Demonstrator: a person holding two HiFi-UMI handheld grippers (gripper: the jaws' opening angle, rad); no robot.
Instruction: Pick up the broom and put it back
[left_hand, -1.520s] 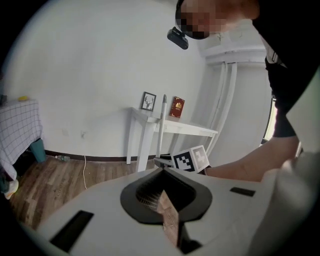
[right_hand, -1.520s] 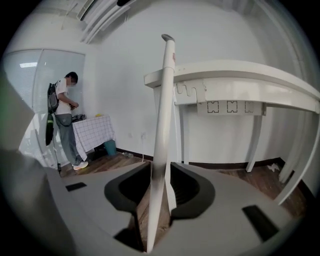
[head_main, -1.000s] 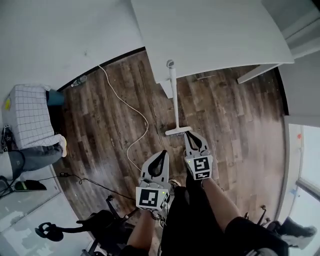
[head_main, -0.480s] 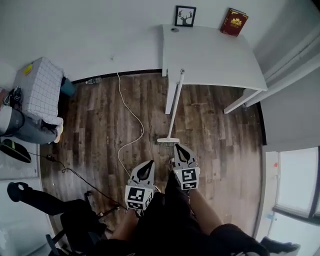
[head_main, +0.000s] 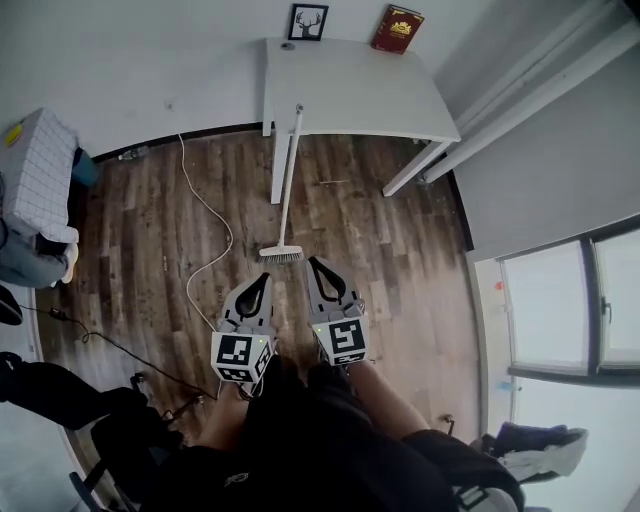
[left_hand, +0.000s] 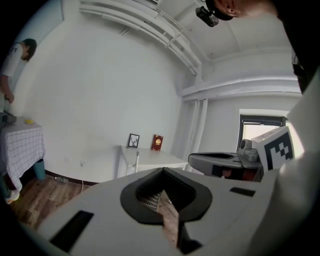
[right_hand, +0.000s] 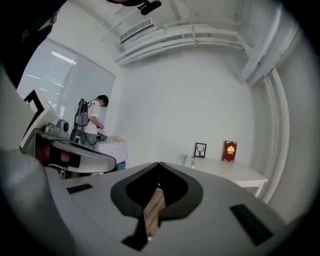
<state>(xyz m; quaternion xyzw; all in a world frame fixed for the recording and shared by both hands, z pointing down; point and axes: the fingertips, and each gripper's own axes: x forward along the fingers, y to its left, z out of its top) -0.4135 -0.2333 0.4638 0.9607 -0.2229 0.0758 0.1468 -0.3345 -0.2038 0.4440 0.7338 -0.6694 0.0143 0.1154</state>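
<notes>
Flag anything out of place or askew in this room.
The broom leans tilted against the white table, its bristle head resting on the wooden floor. A white cable snakes loose across the floor beside it. Nothing looks spilled or broken.

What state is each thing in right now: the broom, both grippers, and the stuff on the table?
broom, upright, leaning on the table edge, head on the floor
left gripper, shut, empty
right gripper, shut, empty
picture frame, upright on the table by the wall
red book, upright by the wall
</notes>
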